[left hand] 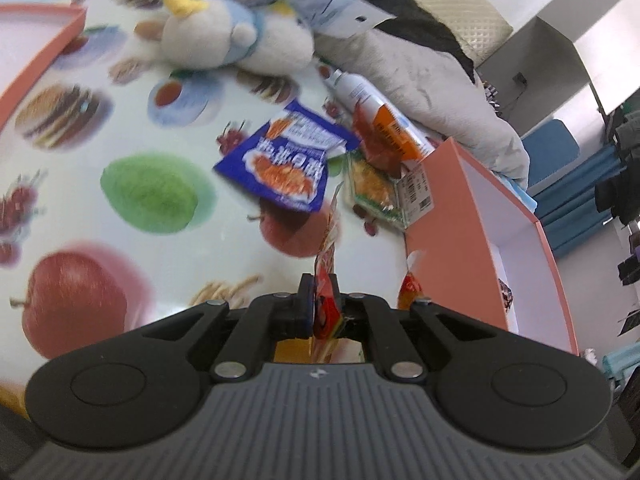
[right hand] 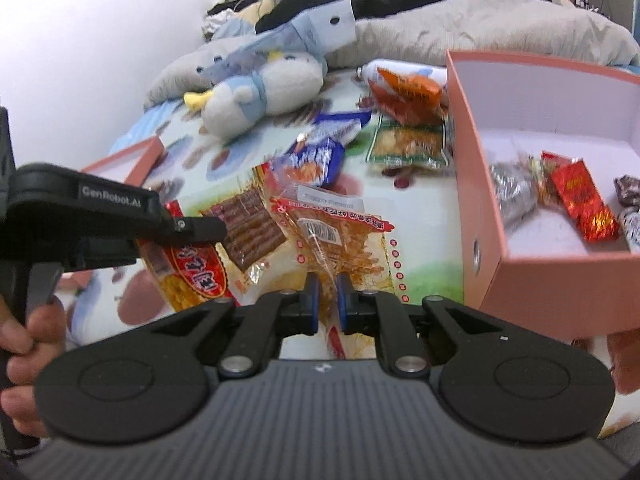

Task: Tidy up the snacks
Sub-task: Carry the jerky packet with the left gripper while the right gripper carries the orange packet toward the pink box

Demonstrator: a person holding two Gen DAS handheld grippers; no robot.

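Both grippers have a snack in hand, and the pink box point(right hand: 532, 280) stands open at the right edge of the surface point(left hand: 100, 208), which looks like the place everything is headed. A few wrapped sweets and a red packet point(right hand: 584, 204) already lie on its white floor, so the sorting appears partly done.

The left gripper point(left hand: 320, 300) is clenched on a thin red and yellow packet point(left hand: 329, 248), held edge-on so it stands up between the pads and points forward. From the right wrist view that same gripper point(right hand: 208, 232) comes in from the left, pinching the packet point(right hand: 196, 268) by its upper corner; that is probably just where it could get a bite on a flat bag.

The right gripper point(right hand: 328, 300) has its blue pads close together on the lower edge of a clear bag of dried strips with red trim point(right hand: 340, 236). It seems grasped, though the film is thin and a sliver of gap shows. The pink box sits just to the right of this bag, near enough for a short carry.

A blue packet point(left hand: 276, 160), a green-edged packet point(left hand: 372, 192) and an orange one point(left hand: 384, 136) wait further back, near a spray can point(left hand: 360, 92) and a plush bird point(left hand: 236, 36).
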